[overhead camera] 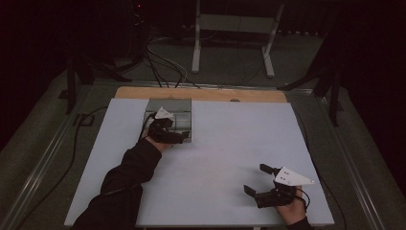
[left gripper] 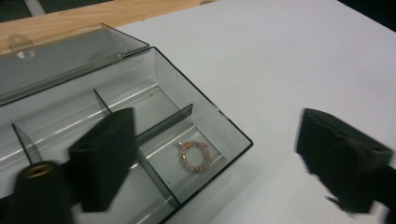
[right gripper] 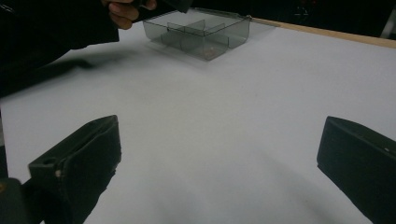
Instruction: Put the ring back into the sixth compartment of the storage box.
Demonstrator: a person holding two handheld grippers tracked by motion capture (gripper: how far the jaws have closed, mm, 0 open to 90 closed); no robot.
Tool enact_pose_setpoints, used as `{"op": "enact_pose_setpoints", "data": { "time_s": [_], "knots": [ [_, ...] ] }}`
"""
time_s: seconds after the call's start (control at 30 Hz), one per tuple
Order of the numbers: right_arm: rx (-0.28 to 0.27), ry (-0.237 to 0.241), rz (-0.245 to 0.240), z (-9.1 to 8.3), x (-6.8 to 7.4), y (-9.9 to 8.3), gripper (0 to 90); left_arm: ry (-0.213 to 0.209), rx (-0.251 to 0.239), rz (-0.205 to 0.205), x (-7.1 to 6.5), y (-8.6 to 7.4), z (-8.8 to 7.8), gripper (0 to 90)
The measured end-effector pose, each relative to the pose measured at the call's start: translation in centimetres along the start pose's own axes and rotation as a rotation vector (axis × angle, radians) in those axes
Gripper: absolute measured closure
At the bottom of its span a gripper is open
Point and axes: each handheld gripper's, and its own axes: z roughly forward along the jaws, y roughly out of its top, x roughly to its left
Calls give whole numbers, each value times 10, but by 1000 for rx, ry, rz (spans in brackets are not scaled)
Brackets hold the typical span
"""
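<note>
A pale, white-surfaced worktop with a strip of bare wood along its far edge carries a clear smoky plastic compartment box near the far left, its lid open flat behind it, resting directly on the white surface.

Dim high view, black surroundings — gripper views brighter, jaws blurred

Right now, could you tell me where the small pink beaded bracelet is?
In the left gripper view, the small pink beaded bracelet lies in a corner compartment of the clear smoky plastic divided box, between the open left gripper's fingers.
</note>
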Motion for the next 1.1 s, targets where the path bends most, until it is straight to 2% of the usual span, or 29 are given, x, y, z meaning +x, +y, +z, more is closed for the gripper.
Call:
{"op": "enact_pose_setpoints", "data": {
  "time_s": [0.07,0.17,0.33,0.37,0.53,0.67,0.73,0.77,1.1],
  "knots": [
    [-1,0,-4,0,0,0,0,4,-11,3,-1,-1,-4,72],
    [-1,-3,1,-1,0,0,0,-41,-19,1,-1,-2,-12,10],
    [-2,-1,-2,0,0,0,0,-47,-21,9,-2,-4,-19,6],
    [-3,0,1,0,0,1,0,-54,-35,8,-1,-8,-28,6],
    [-2,-1,-3,-1,0,1,0,-64,-50,31,-2,-16,-42,6],
    [-4,-1,-3,-1,0,1,0,-78,-66,33,-1,-24,-53,6],
    [-3,-2,0,-1,0,1,0,-78,-66,33,-1,-24,-53,6],
    [-7,-2,1,-1,0,1,0,-78,-74,36,0,-31,-62,6],
    [-6,-3,1,-1,1,1,0,-93,-87,27,1,-53,-81,6]
  ]
}}
